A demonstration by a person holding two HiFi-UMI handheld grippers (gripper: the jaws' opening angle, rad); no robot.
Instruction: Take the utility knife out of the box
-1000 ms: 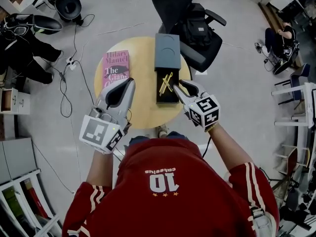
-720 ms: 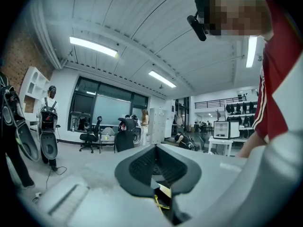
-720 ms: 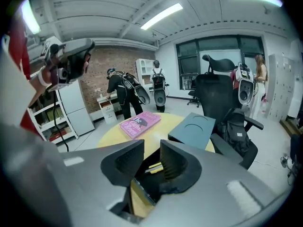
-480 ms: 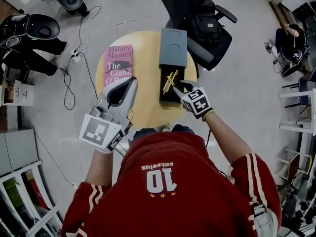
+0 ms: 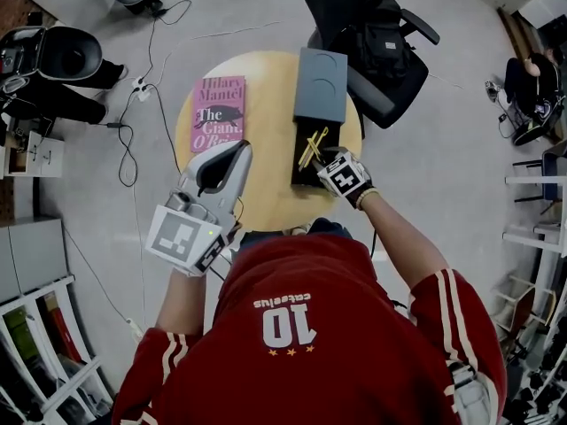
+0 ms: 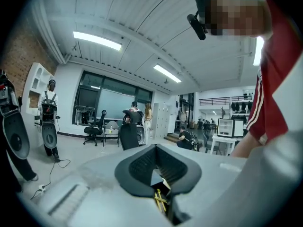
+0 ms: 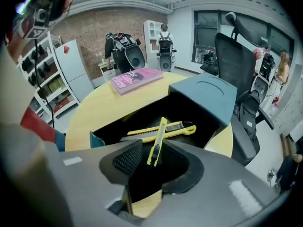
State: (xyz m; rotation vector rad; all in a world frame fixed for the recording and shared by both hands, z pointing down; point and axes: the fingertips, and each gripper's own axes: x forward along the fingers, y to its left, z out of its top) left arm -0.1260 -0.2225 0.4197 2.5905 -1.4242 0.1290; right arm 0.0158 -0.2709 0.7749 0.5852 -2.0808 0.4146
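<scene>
Right hand-held gripper (image 7: 156,162) advanced; utility knife (image 7: 157,142) lengthwise between parted jaws.

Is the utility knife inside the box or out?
Inside. Both yellow utility knives lie crossed in the open black box; the right gripper is open around one.

Head view: right tongs (image 5: 326,155) tips and near ends of two yellow utility knives (image 5: 312,145) hidden under tongs' own marker cube (image 5: 344,177). Box (image 5: 321,87) near end covered too. Left tongs (image 5: 235,149) cover book (image 5: 217,113) lower right corner and part of desk (image 5: 270,189). Left gripper view: only yellow sliver of utility knives shows through tongs' gap. Right gripper view: pad contact with utility knives unclear.
</scene>
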